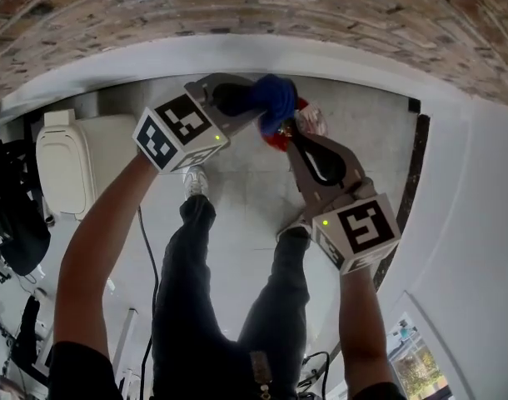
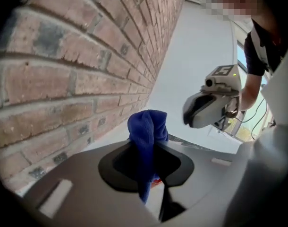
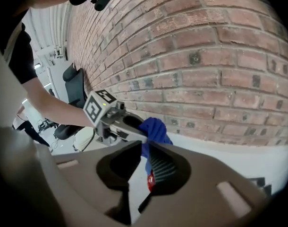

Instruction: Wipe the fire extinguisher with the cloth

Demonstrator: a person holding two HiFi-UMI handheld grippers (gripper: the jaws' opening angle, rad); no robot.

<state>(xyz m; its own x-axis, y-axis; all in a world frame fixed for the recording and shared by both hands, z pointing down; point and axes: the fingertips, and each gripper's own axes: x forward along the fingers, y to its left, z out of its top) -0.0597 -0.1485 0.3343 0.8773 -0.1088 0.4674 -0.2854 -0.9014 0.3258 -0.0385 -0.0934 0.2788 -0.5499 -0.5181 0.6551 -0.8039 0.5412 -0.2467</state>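
1. Head view: the left tongs (image 1: 252, 98) are closed on the blue cloth (image 1: 275, 98), which bunches out past their tips. The right tongs (image 1: 294, 136) point in from the other side, with their tips right at the cloth's lower edge. A patch of the red extinguisher (image 1: 277, 138) shows just under the cloth, between the two pairs of tongs. It stands close to the foot of the brick wall (image 1: 321, 7), with the pale floor (image 1: 237, 190) below.

2. Left gripper view: the left tongs (image 2: 151, 150) pinch the cloth (image 2: 146, 126) between their jaws. It rises in a lump above the tips and a strip hangs down behind them. A speck of the extinguisher (image 2: 156, 179) shows low in the gap. The right tongs (image 2: 189, 116) hang off to the right, apart from the cloth.

3. Right gripper view: the right tongs (image 3: 146, 148) have their jaws all but together, with no clear grip on anything. Just beyond their tips is the cloth (image 3: 156, 129), held by the left tongs (image 3: 143, 134). Red of the extinguisher (image 3: 151, 181) shows through the slit beneath. The wall (image 3: 205, 56) fills the background.
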